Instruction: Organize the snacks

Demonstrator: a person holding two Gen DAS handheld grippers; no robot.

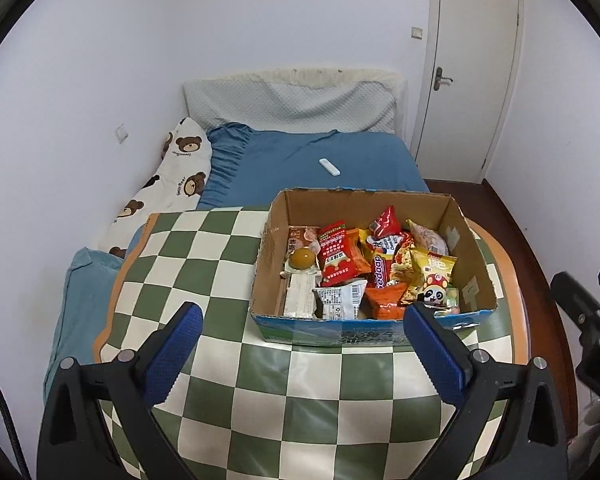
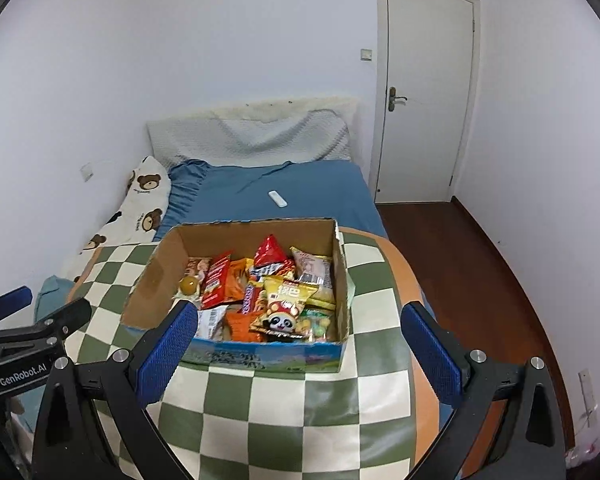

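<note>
**Snacks all in the box, both grippers empty**

Snacks (image 1: 364, 268) fill a cardboard box (image 1: 466, 236) that sits on the green-and-cream checked table (image 1: 228, 360), right of centre in my left wrist view and near the middle of my right wrist view. I see packets piled loosely inside: a red one (image 1: 337, 254), an orange one (image 1: 384, 300), a yellow bag with a panda (image 2: 286, 304), a white packet (image 1: 338, 300) and a round amber sweet (image 1: 302, 258) at the left end. They overlap at all angles rather than standing in rows. No packet lies out on the table that I can see.

I judge this fits two stages: everything already gathered into the box, or a jumbled box waiting to be sorted out. These pictures do not settle which.

My left gripper (image 1: 304, 344) hangs with its jaws spread wide and nothing between them; the box's near wall shows just beyond the tips, toward the right finger. My right gripper (image 2: 300, 344) is likewise wide apart and empty, and the box's front edge lies between its fingers, just past them, with the left finger overlapping the box's near left corner in the frame.
</note>
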